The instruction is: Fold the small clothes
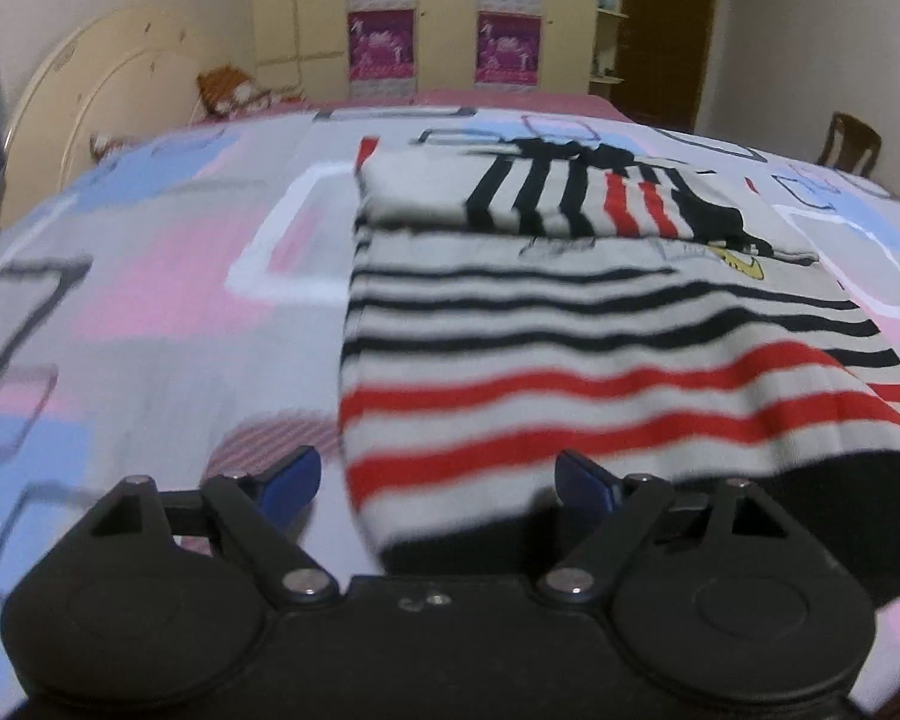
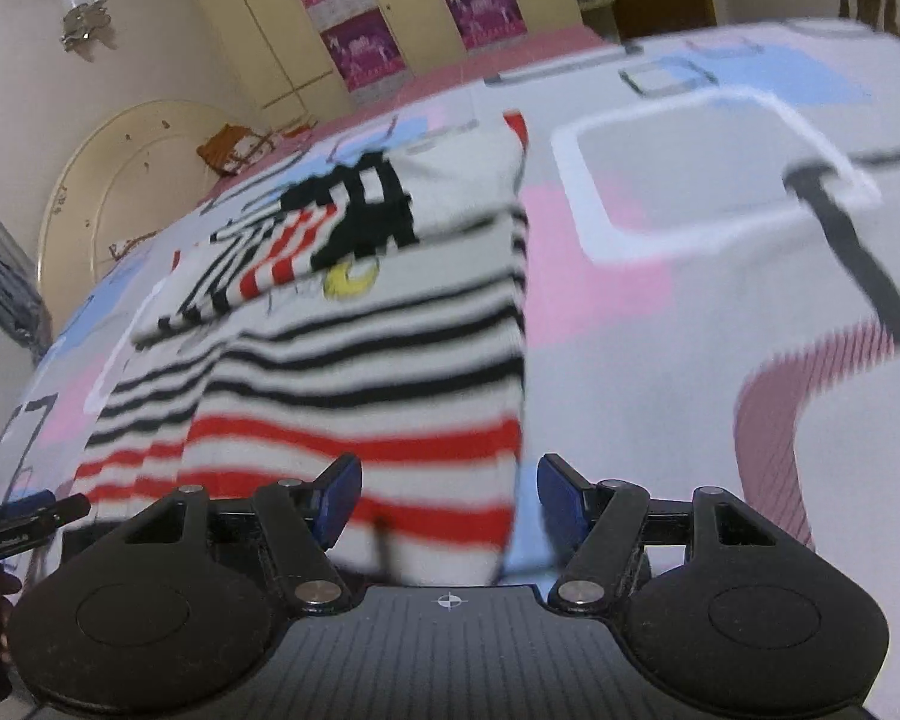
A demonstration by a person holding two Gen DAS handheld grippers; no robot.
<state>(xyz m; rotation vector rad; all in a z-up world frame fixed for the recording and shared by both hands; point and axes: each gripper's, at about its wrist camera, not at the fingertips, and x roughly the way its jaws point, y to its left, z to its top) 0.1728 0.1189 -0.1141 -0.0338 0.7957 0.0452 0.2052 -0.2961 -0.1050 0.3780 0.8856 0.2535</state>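
Note:
A small grey garment with black and red stripes lies flat on the patterned bed sheet, its far part folded over with a sleeve on top. My left gripper is open, its blue-padded fingers straddling the garment's near left corner. In the right wrist view the same garment lies ahead, and my right gripper is open, straddling its near right corner. The left gripper's tip shows at the left edge of that view.
The bed has a cream rounded headboard at the left with an orange soft toy beside it. Cream wardrobes with pink panels stand behind the bed. A wooden chair stands at the far right.

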